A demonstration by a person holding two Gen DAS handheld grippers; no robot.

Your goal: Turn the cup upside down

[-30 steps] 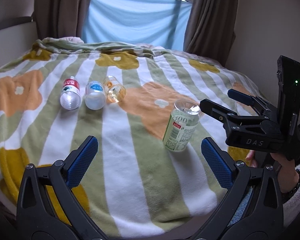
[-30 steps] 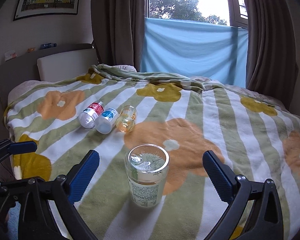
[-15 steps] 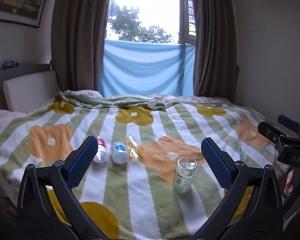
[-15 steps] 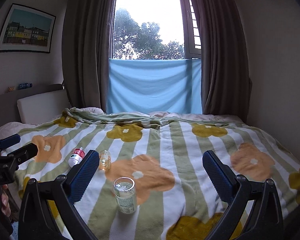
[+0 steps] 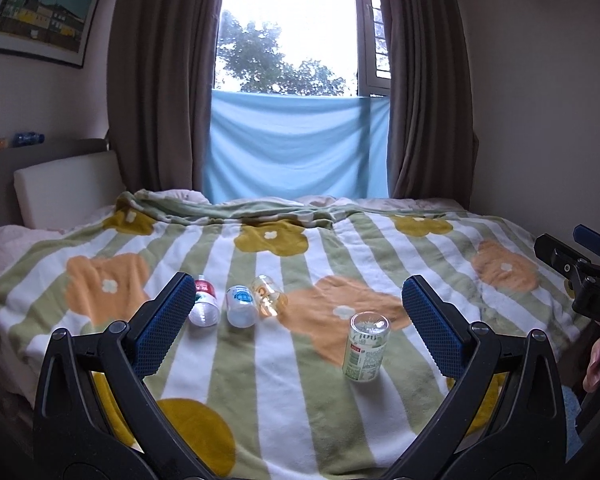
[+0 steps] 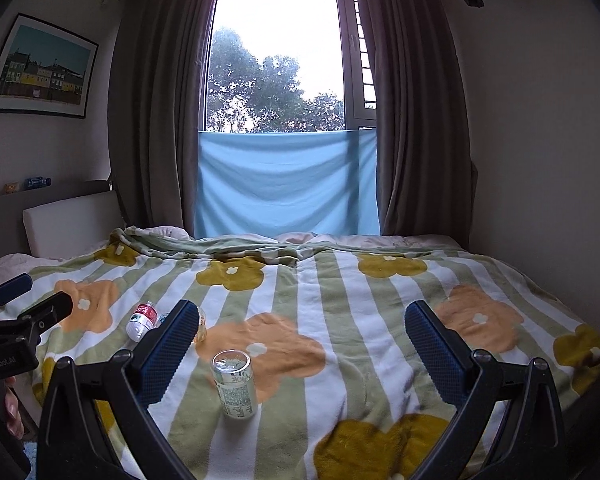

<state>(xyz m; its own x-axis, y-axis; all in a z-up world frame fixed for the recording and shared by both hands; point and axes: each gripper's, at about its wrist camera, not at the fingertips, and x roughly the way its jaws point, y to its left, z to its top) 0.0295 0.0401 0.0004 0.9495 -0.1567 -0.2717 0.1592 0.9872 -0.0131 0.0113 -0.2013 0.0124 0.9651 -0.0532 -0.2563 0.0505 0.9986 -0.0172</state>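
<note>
Lettering "DAS" marks right tongs (image 5: 568, 254); cup (image 5: 365, 347) label illegible.

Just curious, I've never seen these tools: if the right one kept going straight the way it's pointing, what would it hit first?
Probably the striped flower blanket on the bed, beyond the standing cup, which sits left of its line; depth is hard to judge.

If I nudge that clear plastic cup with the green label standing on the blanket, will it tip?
Likely yes. The clear plastic cup with the green label is tall and narrow and already leans on the soft striped flower blanket. It looks empty, so probably light. Its thin wall may flex under the open right gripper.
</note>
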